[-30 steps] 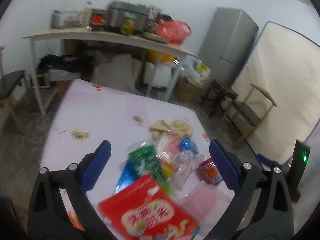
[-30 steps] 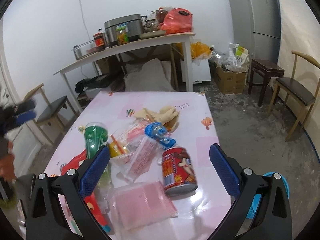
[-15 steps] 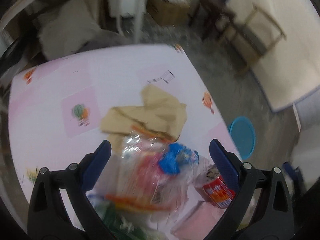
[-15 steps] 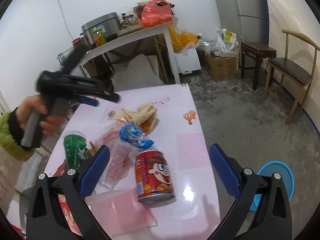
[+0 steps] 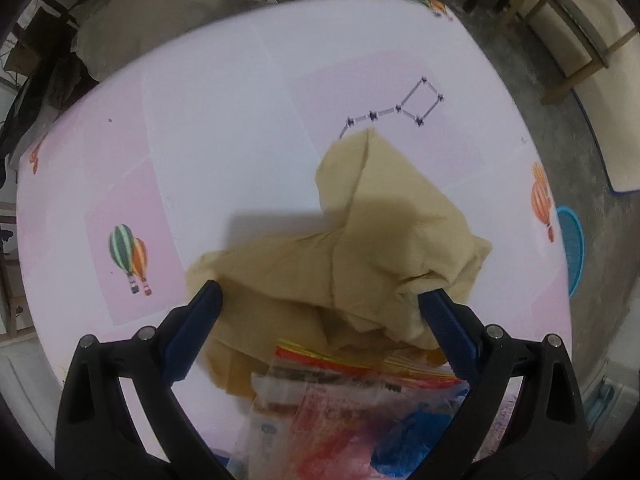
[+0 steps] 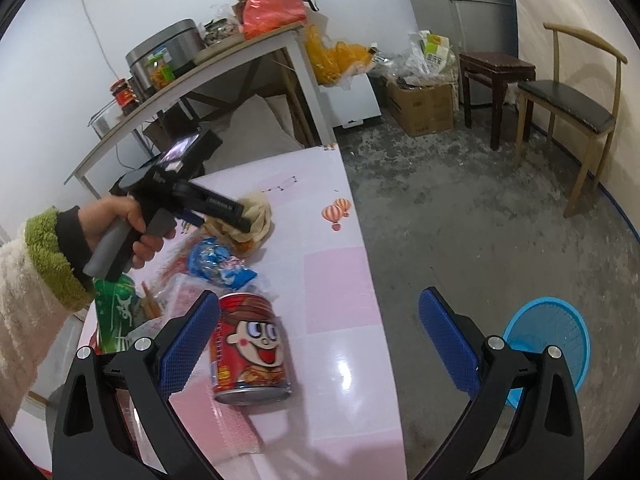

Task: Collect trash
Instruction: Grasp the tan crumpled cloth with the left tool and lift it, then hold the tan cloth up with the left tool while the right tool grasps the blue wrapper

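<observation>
A crumpled tan paper (image 5: 360, 248) lies on the pink table (image 5: 224, 128), and my left gripper (image 5: 320, 304) hangs open right over it, one finger on each side. Clear and red-blue wrappers (image 5: 352, 412) lie just under the gripper's body. In the right wrist view the left gripper (image 6: 240, 220) reaches down onto the tan paper (image 6: 260, 216). My right gripper (image 6: 316, 320) is open above the table's edge, with a red cartoon can (image 6: 250, 352) on its side by its left finger. A blue wrapper (image 6: 218, 262) and a green cup (image 6: 116, 312) lie nearby.
A blue basket (image 6: 548, 344) stands on the floor to the right of the table. A wooden chair (image 6: 572, 108), a stool (image 6: 496, 68) and a cardboard box (image 6: 424, 108) stand beyond it. A cluttered long table (image 6: 208, 72) lines the back wall.
The left gripper has swung down and forward from a high view of the room to just above the tan paper. The right gripper has drifted right towards the table's edge.
</observation>
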